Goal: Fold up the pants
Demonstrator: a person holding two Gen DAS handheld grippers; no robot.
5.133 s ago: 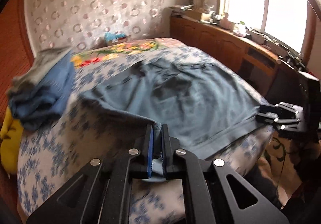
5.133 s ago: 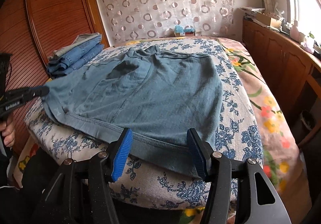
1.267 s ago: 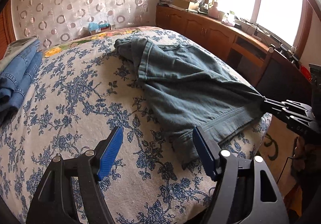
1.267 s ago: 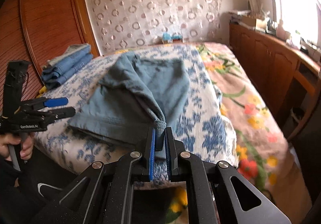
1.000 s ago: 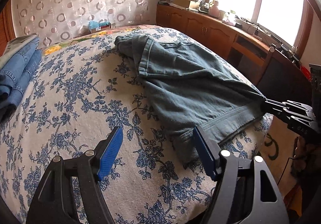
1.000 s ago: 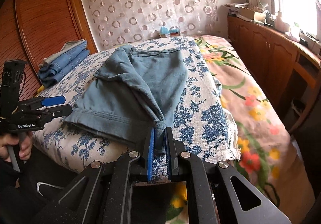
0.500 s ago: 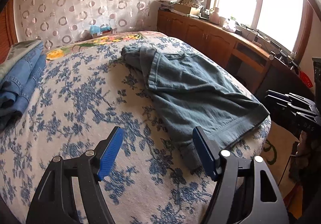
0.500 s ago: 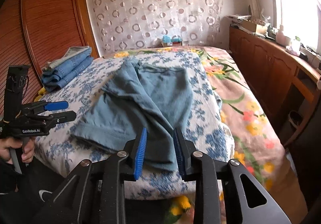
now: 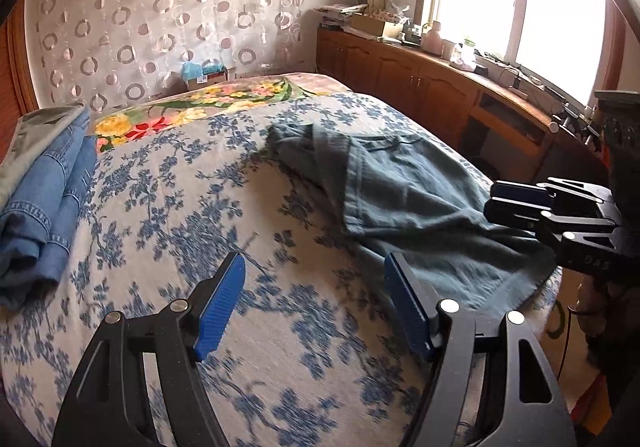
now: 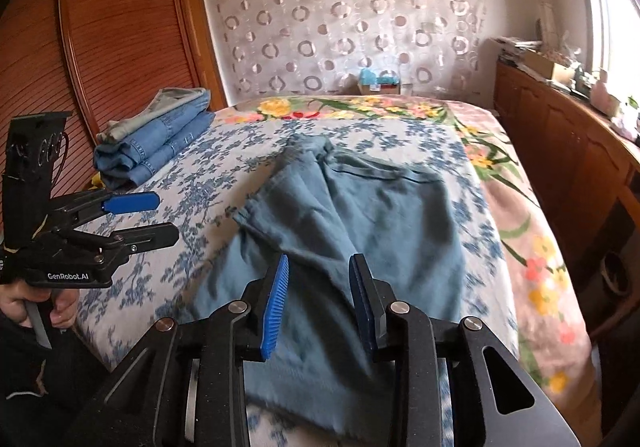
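Note:
Grey-blue pants (image 10: 360, 215) lie folded lengthwise on the blue-flowered bed cover (image 10: 208, 183), one half laid over the other, hem toward me. In the left wrist view the pants (image 9: 404, 203) lie at the right. My left gripper (image 9: 316, 299) is open and empty above bare cover, left of the pants; it also shows in the right wrist view (image 10: 136, 219). My right gripper (image 10: 318, 295) is open and empty, just above the pants' near end; it shows in the left wrist view (image 9: 516, 203) at the right edge.
A pile of folded blue jeans (image 10: 160, 135) sits at the bed's far left (image 9: 44, 207). A wooden sideboard (image 9: 440, 87) with clutter runs under the window on the right. A wooden wardrobe (image 10: 100, 47) stands at the left. A small box (image 10: 378, 83) sits by the curtain.
My right gripper has let go of the pants' hem and opened. The hem now lies on the bed. Both grippers have lifted and moved forward over the bed.

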